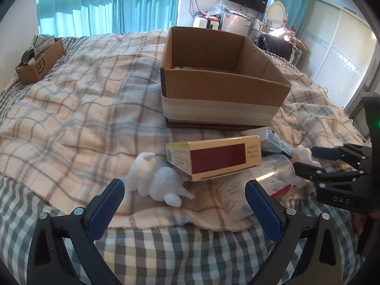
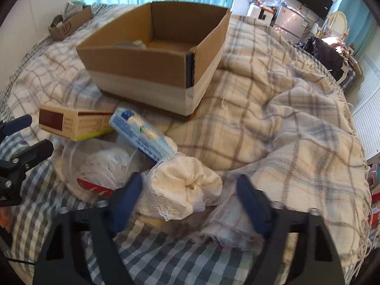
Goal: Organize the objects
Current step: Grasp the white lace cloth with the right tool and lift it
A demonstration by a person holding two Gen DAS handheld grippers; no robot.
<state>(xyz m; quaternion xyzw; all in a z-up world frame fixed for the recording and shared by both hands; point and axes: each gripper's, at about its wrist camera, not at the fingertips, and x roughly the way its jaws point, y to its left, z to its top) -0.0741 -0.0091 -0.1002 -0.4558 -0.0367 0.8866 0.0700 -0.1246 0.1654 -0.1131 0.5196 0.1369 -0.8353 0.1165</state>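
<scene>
**A:** What sits ahead of the left tongs (image 1: 184, 200)?

**B:** Its blue-padded fingers are spread wide and grasp nothing. Between them, just ahead, lies a smooth, matte white figurine (image 1: 156, 178) with rounded lumps, toppled on its side. Beyond it rests a long cream carton (image 1: 213, 158) with a dark red panel, sharp-edged, its near end overlapping the figurine. Farther on stands the open corrugated cardboard box (image 1: 225, 80), banded with pale tape low on its wall.

**A:** And the right tongs (image 2: 190, 197)?

**B:** Also released, jaws wide. A crumpled cream cloth bundle (image 2: 187, 182) with a lace edge lies between the fingers, closer to the left one. Left of it is a clear, crinkly plastic cup (image 2: 99, 163); ahead, a soft blue-and-white packet (image 2: 142, 133) leans on the carton (image 2: 76, 124).

**A:** What does only one view give?

**B:** The right view sees into the box (image 2: 152, 47), where something pale lies at the back left. Only the left view shows the figurine. Everything rests on a woven plaid blanket (image 1: 71, 109) over a checked sheet (image 1: 190, 249).
</scene>
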